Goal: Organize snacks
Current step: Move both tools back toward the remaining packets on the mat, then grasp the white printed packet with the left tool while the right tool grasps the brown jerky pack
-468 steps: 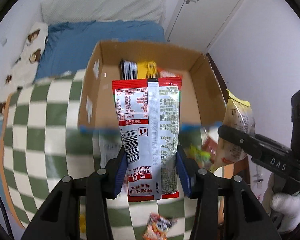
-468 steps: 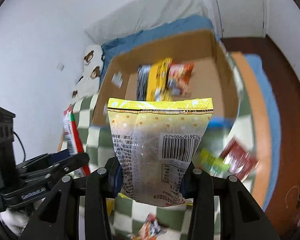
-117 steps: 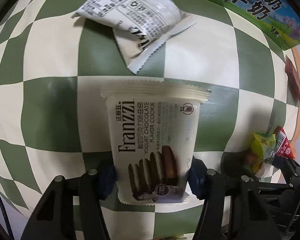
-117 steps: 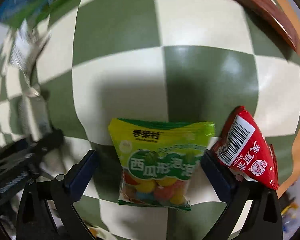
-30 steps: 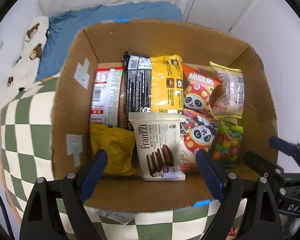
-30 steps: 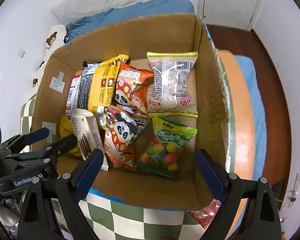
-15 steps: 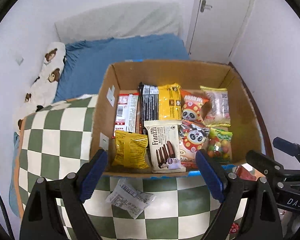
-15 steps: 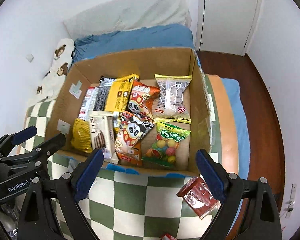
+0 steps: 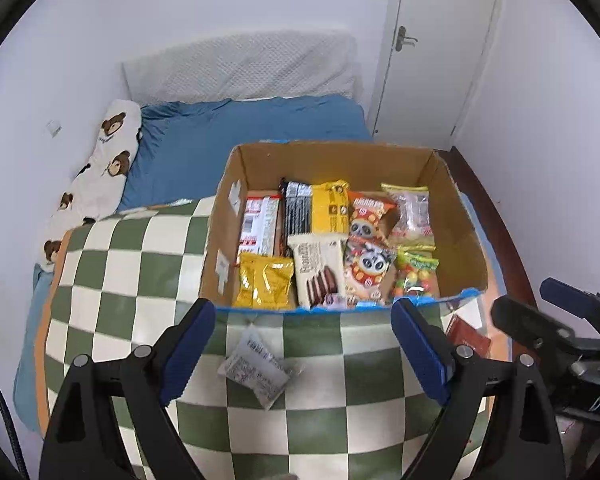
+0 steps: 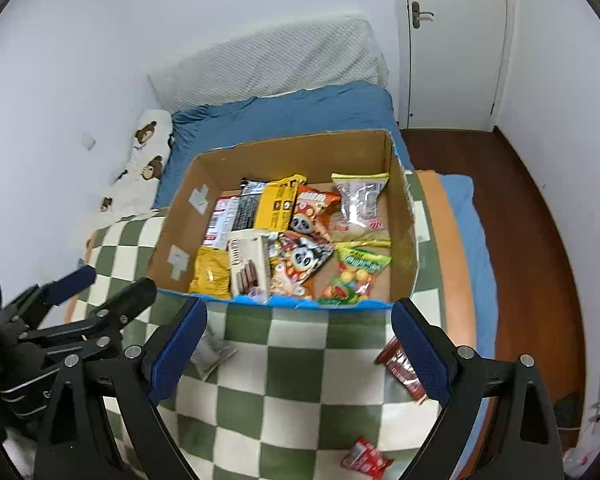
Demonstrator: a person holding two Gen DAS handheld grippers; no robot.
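A cardboard box (image 9: 466, 236) (image 10: 172, 236) holds several snack packs, among them a white Franzzi cookie pack (image 9: 318, 272) (image 10: 248, 264) and a green candy bag (image 9: 416, 276) (image 10: 356, 268). My left gripper (image 9: 300, 344) is open and empty, above the checkered cloth in front of the box. My right gripper (image 10: 298, 340) is open and empty too. A grey-white packet (image 9: 256, 370) (image 10: 210, 348) lies on the cloth before the box. A dark red packet (image 10: 402, 368) (image 9: 468, 336) lies at the right edge, and a small red packet (image 10: 366, 460) lies nearer me.
The green-and-white checkered cloth (image 9: 132, 272) (image 10: 300, 392) covers the surface. Behind the box lie a blue bed (image 9: 240, 136), a bear-print pillow (image 9: 100, 176) and a white door (image 10: 452, 40). Wooden floor (image 10: 540, 220) lies to the right.
Both grippers have pulled back and up from the box; the box looks smaller and more cloth with loose packets shows. The cookie pack and candy bag held earlier now lie in the box.
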